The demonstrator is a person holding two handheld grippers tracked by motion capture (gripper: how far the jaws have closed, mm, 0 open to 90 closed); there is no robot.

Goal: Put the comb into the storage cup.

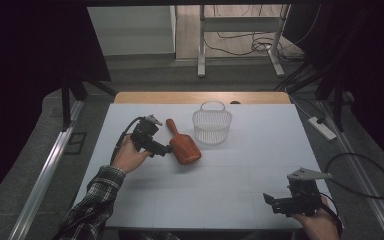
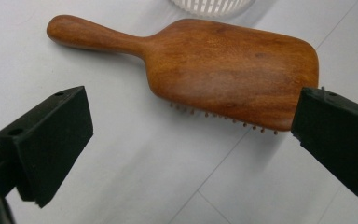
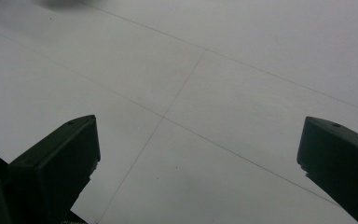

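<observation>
A white tabletop [image 1: 220, 185], crossed by thin seam lines, fills the middle of the high view; a wooden strip edges its far side. Grey floor surrounds it, with dark curtains at the upper left and right, a metal stand and loose cables at the top, and a power strip [image 1: 322, 127] at the right. The brush [image 1: 183, 142] lies bristles down just left of centre, near a white basket [image 1: 212, 125]. The left tool [image 1: 164, 149] gapes wide beside the brush. The right tool [image 1: 276, 202], lower right, is spread open over bare tabletop.
</observation>
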